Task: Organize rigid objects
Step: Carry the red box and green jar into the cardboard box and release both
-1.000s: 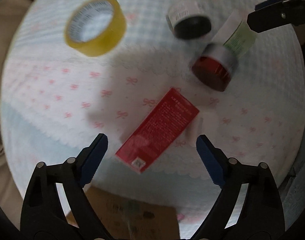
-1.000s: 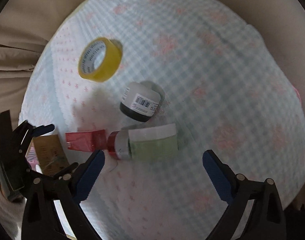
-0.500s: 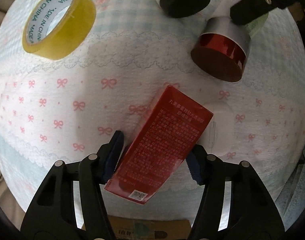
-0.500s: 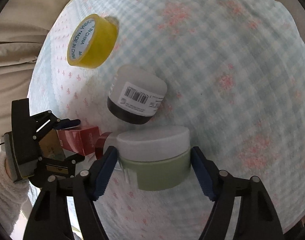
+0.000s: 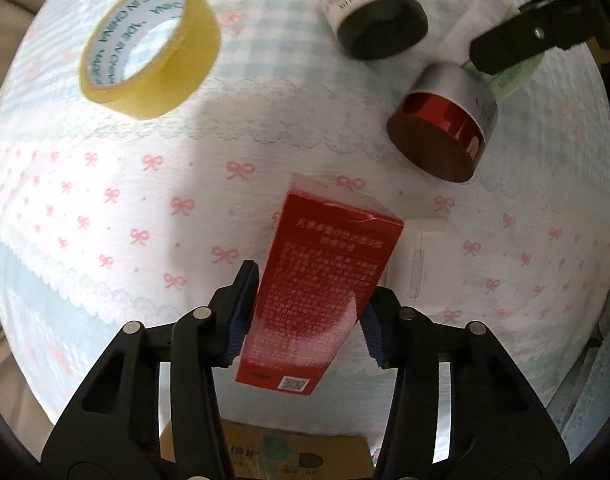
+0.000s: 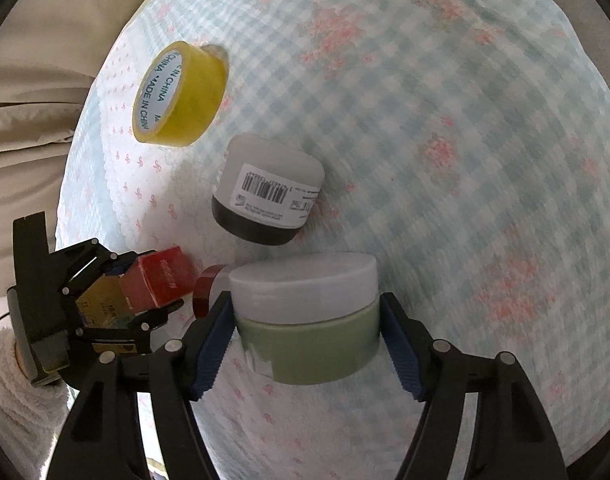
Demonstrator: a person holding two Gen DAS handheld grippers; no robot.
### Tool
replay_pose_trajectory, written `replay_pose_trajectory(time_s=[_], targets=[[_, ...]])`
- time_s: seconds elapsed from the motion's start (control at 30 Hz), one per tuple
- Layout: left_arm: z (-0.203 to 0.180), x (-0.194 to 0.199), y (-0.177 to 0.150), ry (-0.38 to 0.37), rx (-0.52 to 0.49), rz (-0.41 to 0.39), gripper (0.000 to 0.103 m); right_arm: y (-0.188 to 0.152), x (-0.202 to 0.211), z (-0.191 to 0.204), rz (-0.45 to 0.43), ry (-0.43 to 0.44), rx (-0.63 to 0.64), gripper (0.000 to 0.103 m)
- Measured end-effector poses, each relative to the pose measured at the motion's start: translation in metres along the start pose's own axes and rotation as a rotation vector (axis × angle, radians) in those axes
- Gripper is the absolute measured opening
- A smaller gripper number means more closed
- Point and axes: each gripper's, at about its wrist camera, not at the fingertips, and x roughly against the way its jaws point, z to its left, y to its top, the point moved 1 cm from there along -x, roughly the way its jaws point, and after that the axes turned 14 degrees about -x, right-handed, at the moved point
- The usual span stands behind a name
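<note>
Left wrist view: left gripper (image 5: pixel 305 312), open a second ago, has clamped the red box (image 5: pixel 321 292) nearest the tape (image 5: pixel 149 40), while right gripper (image 6: pixel 305 344) has clamped the green jar (image 6: pixel 309 340), so both appear ready for relocation.

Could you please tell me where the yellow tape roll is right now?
The yellow tape roll lies upper left in both wrist views on the patterned cloth, left of the black-lidded jar.
</note>
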Motion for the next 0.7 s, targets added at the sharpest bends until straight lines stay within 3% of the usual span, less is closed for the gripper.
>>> replay_pose_trajectory(time_s=[0.17,0.4,0.53,0.7], targets=[[0.009,0.019,-0.009,0.009,0.058,-0.018,0.039,-0.003,0.011,0.005,-0.031,0.001,0.015,0.067],[0.032,0.065,-0.040,-0.012,0.219,-0.075,0.037,-0.010,0.037,0.013,-0.084,0.010,0.037,0.067],[0.037,0.108,-0.057,-0.023,0.381,-0.153,0.037,-0.019,0.059,0.023,-0.119,0.011,0.073,0.067],[0.012,0.162,-0.075,-0.011,0.566,-0.245,0.037,-0.034,0.097,0.042,-0.170,0.003,0.131,0.067]])
